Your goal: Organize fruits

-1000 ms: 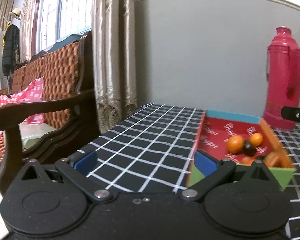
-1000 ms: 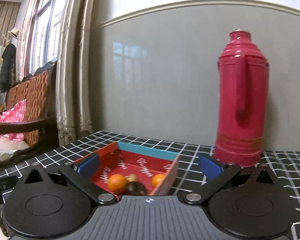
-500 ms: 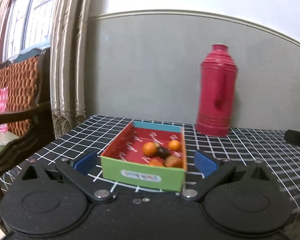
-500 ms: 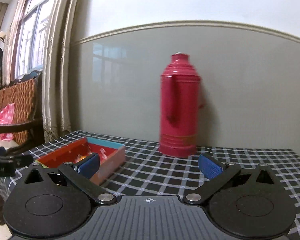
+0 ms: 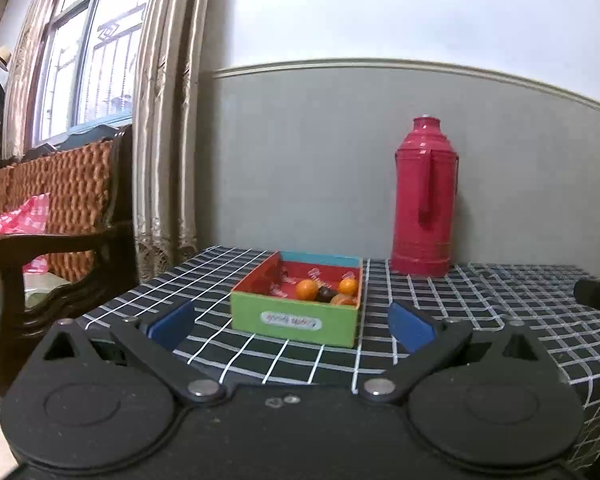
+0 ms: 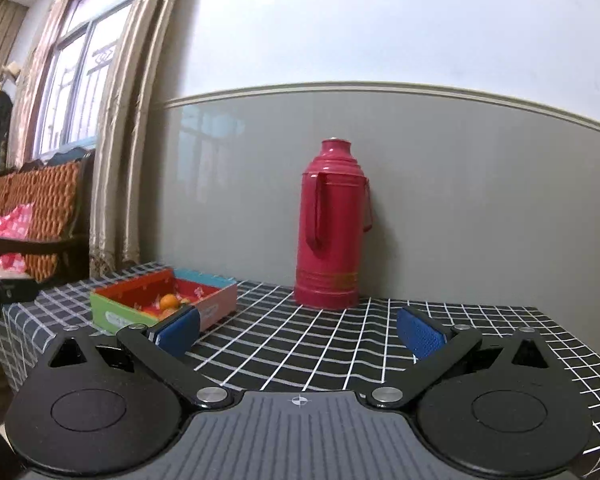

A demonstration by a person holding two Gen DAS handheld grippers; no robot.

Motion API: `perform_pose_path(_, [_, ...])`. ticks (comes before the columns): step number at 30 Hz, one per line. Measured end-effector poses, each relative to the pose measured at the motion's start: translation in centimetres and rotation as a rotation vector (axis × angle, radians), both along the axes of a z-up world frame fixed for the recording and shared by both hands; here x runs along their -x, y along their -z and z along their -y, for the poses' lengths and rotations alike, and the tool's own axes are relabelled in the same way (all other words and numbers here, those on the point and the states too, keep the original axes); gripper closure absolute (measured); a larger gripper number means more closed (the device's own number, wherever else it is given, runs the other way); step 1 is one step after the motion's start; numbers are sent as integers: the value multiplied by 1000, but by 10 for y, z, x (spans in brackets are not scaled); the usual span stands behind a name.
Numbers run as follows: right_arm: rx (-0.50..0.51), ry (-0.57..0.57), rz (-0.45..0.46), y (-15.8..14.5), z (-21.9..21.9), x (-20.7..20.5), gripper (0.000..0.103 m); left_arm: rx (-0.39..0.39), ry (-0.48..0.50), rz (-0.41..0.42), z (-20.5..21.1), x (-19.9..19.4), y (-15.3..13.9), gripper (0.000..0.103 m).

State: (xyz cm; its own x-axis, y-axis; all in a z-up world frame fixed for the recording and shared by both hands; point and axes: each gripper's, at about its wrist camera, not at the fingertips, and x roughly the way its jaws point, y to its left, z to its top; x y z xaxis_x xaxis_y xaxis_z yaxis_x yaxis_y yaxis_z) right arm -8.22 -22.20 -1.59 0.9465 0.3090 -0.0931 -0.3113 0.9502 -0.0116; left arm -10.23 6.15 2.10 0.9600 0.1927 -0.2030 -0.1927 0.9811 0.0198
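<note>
A small colourful box (image 5: 296,312) with a green front wall stands on the black checked tablecloth (image 5: 460,312). It holds several fruits: oranges (image 5: 306,289) and a dark fruit (image 5: 325,293). My left gripper (image 5: 290,326) is open and empty, back from the box, which lies straight ahead between its blue pads. My right gripper (image 6: 298,330) is open and empty over the cloth, with the box (image 6: 160,304) to its left, behind the left pad (image 6: 176,330).
A tall red thermos (image 5: 423,200) stands against the grey wall behind the box; it also shows in the right wrist view (image 6: 332,224). A wooden wicker sofa (image 5: 56,208) and curtains (image 5: 168,120) are to the left of the table. The table's edge runs along the left.
Both grippers have pulled back and swung right. The box, close under the left gripper a second ago, is now further ahead. In the right view the box slid to the left.
</note>
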Motion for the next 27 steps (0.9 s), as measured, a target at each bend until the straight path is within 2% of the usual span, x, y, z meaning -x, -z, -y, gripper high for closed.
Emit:
perform_pose_path(3, [39, -4, -47, 13, -9, -4, 0, 36, -9, -1, -8, -2, 0, 6])
perform_pose_path(6, [53, 2, -39, 14, -14, -3, 0, 58, -13, 7, -11, 1, 0, 6])
perform_pose_path(13, [47, 9, -33, 17, -14, -1, 0, 20, 0, 22, -3, 5, 1, 6])
perform_pose_path(27, [26, 13, -45, 16, -7, -5, 0, 13, 11, 19, -4, 8, 3, 6])
